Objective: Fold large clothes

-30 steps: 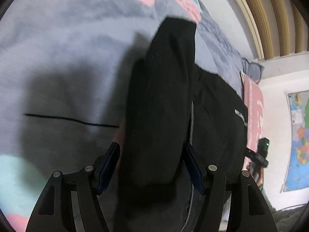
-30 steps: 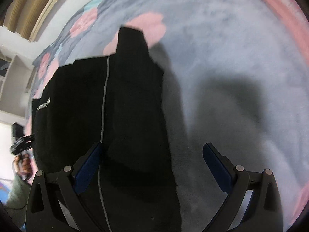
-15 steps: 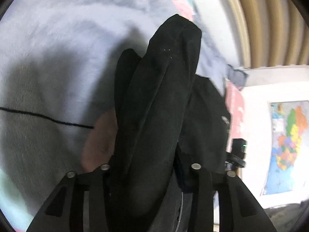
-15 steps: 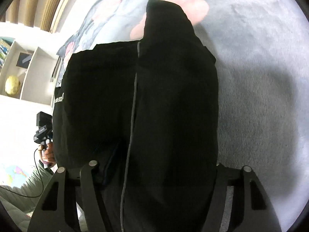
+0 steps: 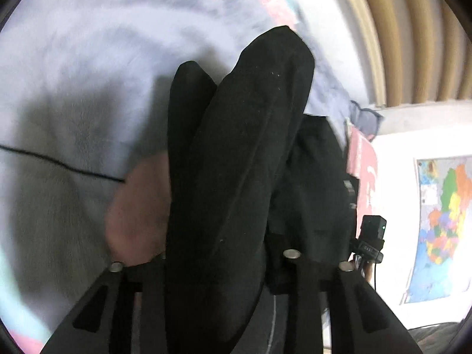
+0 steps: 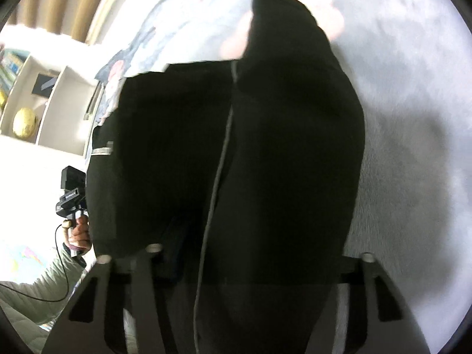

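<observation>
A large black garment with a grey zip line hangs lifted off a grey-blue blanket. In the left wrist view a black sleeve-like fold runs up from between my left gripper's jaws, which are shut on it. In the right wrist view the garment fills the middle, its zip running down to my right gripper, shut on the cloth. The fingertips of both grippers are hidden by fabric.
The blanket has pink and teal patches and a thin black line. A wall map hangs at right. White shelves hold a yellow ball. The other gripper shows at each view's edge.
Both grippers closed on the garment and lifted it off the blanket. The cloth now hangs nearer the cameras, and the views have tilted up toward the walls.
</observation>
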The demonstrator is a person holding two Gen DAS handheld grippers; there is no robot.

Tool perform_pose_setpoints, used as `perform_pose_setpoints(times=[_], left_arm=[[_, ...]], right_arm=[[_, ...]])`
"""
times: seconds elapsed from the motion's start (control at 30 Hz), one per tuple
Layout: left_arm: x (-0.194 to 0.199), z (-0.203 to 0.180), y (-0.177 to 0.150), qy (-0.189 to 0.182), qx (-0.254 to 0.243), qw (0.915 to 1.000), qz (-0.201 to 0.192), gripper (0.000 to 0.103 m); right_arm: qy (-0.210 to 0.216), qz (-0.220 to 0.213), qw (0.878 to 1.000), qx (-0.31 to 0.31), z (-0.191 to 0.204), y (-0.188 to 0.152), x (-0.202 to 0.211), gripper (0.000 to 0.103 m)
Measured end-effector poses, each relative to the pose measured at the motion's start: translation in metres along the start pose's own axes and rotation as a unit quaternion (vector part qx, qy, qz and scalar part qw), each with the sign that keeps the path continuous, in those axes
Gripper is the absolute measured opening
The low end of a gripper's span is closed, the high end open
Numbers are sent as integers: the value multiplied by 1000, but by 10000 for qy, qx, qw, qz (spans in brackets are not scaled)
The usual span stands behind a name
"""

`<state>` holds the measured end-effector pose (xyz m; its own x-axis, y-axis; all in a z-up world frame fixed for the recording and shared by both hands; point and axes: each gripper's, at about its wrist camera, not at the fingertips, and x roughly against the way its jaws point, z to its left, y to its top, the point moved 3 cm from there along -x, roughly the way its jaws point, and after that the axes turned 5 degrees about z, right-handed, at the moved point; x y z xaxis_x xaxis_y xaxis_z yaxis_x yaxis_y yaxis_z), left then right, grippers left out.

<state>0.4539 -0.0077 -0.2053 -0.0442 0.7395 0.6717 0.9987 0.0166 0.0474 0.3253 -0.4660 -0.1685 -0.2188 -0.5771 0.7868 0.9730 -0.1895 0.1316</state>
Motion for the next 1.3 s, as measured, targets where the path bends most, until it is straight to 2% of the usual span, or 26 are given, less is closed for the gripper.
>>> perform_pose_setpoints(times=[0.17, 0.33, 0.47, 0.57, 0.67, 0.83, 1.0, 1.13, 1.17, 1.23, 1.3], left_arm=[[36, -57, -35, -488, -329, 9975, -400, 27], [65, -112, -83, -689, -788, 9925, -633, 26], [92, -131, -124, -763, -988, 9893, -749, 26], [115, -124, -151, -838, -1010, 9885, -751, 27], [118, -119, -178, -915, -897, 9895, -667, 27], [116, -90, -218, -867, -602, 9937, -381, 27], [94, -48, -237, -631, -133, 9978, -165, 27], [91, -11, -239, -598, 463, 9966, -338, 31], [93, 3, -236, -535, 706, 9952, -413, 31], [95, 24, -232, -320, 995, 9933, -494, 39], [99, 46, -232, -103, 1242, 9910, -492, 41]], right_arm=[[64, -395, 9986, 335, 52, -24, 37, 43], [148, -712, 9960, 521, 94, -61, 73, 43], [116, -846, 9948, 549, 115, -95, 102, 43], [115, -832, 9954, 456, 124, -122, 118, 43], [69, -690, 9972, 281, 130, -148, 125, 43], [-99, -271, 9996, -33, 120, -184, 109, 43], [-183, 49, 9986, -503, 94, -195, 71, 43], [-426, -167, 9958, -792, 70, -186, 70, 46], [-503, -214, 9949, -845, 65, -184, 72, 47], [-834, -314, 9911, -989, 53, -181, 78, 52], [-998, -320, 9885, -1092, 45, -181, 81, 54]])
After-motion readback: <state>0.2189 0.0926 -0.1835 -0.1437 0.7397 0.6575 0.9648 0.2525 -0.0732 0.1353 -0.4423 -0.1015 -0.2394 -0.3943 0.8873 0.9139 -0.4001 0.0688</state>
